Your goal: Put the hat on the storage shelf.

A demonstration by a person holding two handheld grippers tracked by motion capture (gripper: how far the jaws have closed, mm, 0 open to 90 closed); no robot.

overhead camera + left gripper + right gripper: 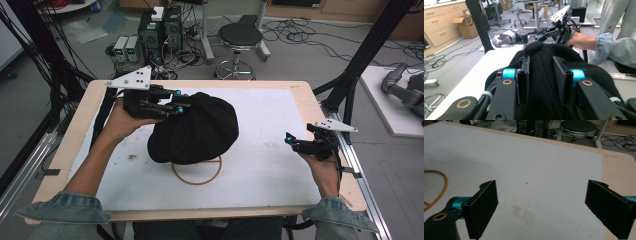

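White sheeting covers most of the wooden counter, and beyond its far edge the grey floor carries two computer towers, loose cables and one round black stool.

One black hat sits near the middle of the counter, a soft cap with a small knob on its crown. It lies partly over one thin orange ring, whose near arc shows in front of the hat's brim.

The left gripper is at the hat's far left side, its tips right against the fabric. In the left gripper view its two black jaws stand on either side of a ridge of the hat's cloth, with the fabric bulging up between them. The jaws sit a little apart; whether the pads press on the cloth or merely flank it is hard to judge from here, though the fold looks loosely enclosed rather than pinched.

The right gripper hovers over the right part of the counter, well apart from the hat, pointing towards it. In the right gripper view its jaws stand wide apart with only bare white sheeting between them, and a curve of the orange ring shows at the left edge.

Two grippers, two hands, one hat, one ring.
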